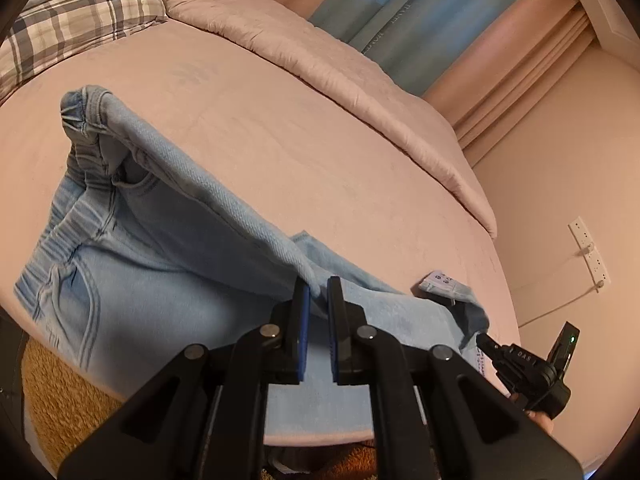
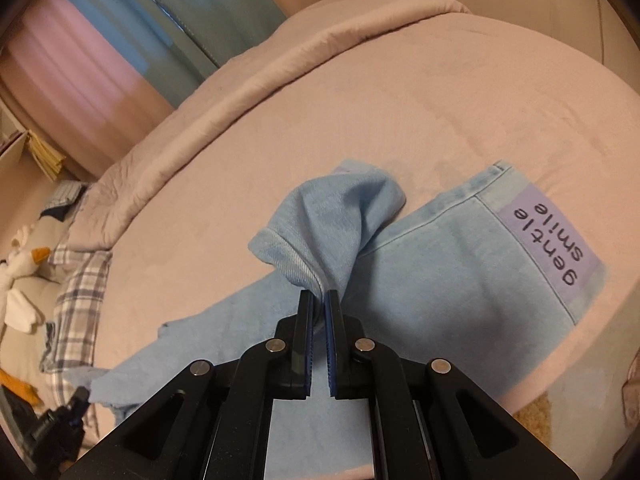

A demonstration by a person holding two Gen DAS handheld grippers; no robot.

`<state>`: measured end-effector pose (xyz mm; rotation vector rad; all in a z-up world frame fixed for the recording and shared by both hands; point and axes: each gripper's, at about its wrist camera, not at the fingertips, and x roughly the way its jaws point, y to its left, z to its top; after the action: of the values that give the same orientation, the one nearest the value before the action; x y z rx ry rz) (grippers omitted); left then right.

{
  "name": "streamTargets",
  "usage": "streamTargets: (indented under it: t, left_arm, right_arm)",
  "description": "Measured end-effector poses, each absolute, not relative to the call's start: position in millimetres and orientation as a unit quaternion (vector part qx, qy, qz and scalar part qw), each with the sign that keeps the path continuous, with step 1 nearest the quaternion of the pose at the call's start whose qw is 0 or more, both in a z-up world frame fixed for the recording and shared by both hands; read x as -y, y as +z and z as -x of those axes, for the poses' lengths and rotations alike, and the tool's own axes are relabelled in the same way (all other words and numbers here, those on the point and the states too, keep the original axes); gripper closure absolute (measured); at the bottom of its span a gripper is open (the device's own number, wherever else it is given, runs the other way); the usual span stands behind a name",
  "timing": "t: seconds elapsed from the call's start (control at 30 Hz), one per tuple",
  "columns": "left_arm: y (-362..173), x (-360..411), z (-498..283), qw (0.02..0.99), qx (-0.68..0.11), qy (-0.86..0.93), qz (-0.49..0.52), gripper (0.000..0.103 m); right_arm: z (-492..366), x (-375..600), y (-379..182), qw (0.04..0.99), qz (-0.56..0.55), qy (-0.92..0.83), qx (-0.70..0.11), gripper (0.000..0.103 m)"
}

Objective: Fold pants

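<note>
Light blue jeans (image 1: pixel 168 264) lie on a pink bed (image 1: pixel 320 152). In the left wrist view my left gripper (image 1: pixel 318 286) is shut on a raised fold of the jeans that runs up to the lifted waistband (image 1: pixel 80 116). My right gripper (image 1: pixel 486 340) shows at the right, holding the leg end. In the right wrist view my right gripper (image 2: pixel 319 294) is shut on a bunched leg hem of the jeans (image 2: pixel 332 216), lifted above the other leg (image 2: pixel 460 272), which carries a purple "gentle smile" patch (image 2: pixel 552 244). My left gripper (image 2: pixel 76 404) shows at the lower left.
A pink quilt (image 1: pixel 320 48) is rolled along the bed's far side. A plaid pillow (image 1: pixel 76 20) lies at the head. A white stuffed toy (image 2: pixel 20 280) sits beside the pillow. Curtains (image 1: pixel 440 12) hang behind. A brown rug (image 1: pixel 60 396) lies below the bed edge.
</note>
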<state>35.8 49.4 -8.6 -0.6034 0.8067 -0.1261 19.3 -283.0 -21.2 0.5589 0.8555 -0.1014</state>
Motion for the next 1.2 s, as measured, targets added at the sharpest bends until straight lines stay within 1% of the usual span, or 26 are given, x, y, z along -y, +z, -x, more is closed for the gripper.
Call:
streamTargets:
  t: [0.4, 0.73, 1.0, 1.2]
  left_arm:
    - [-33.8, -42.0, -5.4, 0.873, -0.398, -0.054, 0.277, 0.096]
    - [-52.6, -42.9, 2.0, 0.867, -0.407, -0.053, 0.282, 0.095]
    - [-67.7, -42.0, 0.4, 0.857, -0.428, -0.056, 0.281, 0.095]
    - [-83.4, -39.5, -8.8, 0.846, -0.452, -0.05, 0.28, 0.094]
  right_arm:
    - [-3.3, 285.8, -26.8, 0.873, -0.272, -0.05, -0.401, 0.098]
    - [4.7, 283.0, -30.4, 0.878, -0.255, -0.056, -0.4, 0.098]
    - [17.0, 281.8, -30.3, 0.885, -0.245, -0.068, -0.391, 0.098]
    - [18.3, 282.4, -45.1, 0.875, -0.248, -0.079, -0.408, 0.098]
